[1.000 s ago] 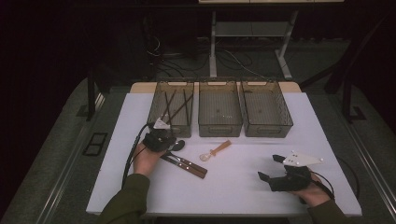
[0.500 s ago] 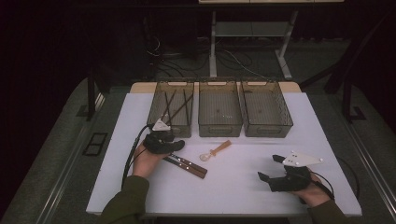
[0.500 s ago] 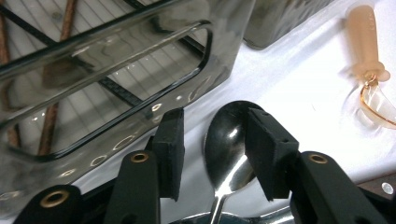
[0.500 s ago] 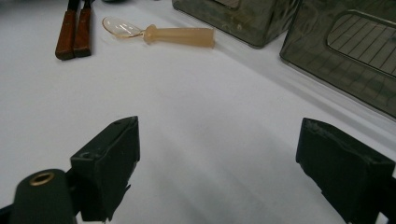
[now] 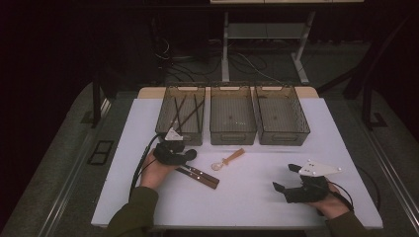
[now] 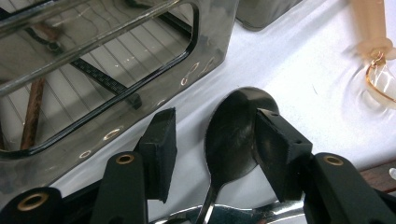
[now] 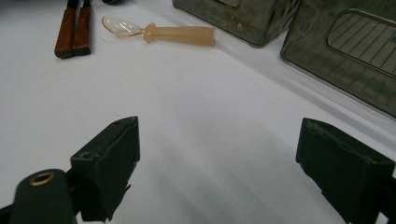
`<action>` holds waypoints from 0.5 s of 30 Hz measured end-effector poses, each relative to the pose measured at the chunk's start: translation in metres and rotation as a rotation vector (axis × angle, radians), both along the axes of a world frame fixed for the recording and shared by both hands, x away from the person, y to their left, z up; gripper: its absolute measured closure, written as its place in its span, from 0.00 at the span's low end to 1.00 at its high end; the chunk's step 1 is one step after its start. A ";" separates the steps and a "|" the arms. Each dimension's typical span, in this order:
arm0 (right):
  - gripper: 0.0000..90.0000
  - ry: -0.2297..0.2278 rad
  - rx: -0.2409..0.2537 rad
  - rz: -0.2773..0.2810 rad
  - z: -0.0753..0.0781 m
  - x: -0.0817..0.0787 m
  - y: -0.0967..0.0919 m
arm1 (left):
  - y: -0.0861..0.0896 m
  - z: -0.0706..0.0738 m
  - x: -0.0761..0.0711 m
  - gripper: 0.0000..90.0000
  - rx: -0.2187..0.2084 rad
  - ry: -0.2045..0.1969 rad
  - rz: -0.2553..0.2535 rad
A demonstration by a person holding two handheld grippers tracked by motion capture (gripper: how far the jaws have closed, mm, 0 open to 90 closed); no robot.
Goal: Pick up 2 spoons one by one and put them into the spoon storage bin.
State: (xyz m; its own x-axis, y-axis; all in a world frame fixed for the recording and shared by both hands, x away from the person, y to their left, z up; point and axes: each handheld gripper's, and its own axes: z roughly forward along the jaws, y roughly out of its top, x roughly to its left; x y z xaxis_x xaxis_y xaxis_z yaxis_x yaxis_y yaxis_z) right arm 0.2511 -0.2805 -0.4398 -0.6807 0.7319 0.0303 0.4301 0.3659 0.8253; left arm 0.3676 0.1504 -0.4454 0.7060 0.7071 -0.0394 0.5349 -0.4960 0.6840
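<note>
In the left gripper view the left gripper has just been opening; its jaws straddle a metal spoon lying on the white counter, just below the leftmost wire basket. The right gripper gapes empty at lower right over bare counter, well clear of the edge.

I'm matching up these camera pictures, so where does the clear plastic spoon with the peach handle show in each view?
High view: clear plastic spoon with the peach handle at table centre, before the middle bin.
Left gripper view: upper right corner.
Right gripper view: top, left of centre.
Shared landmark: brown wooden-handled cutlery pair beside it.
</note>
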 end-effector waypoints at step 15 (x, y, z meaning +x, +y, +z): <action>0.15 -0.001 -0.003 0.003 0.000 0.000 0.000 | -0.002 0.002 -0.004 0.60 0.030 0.019 -0.065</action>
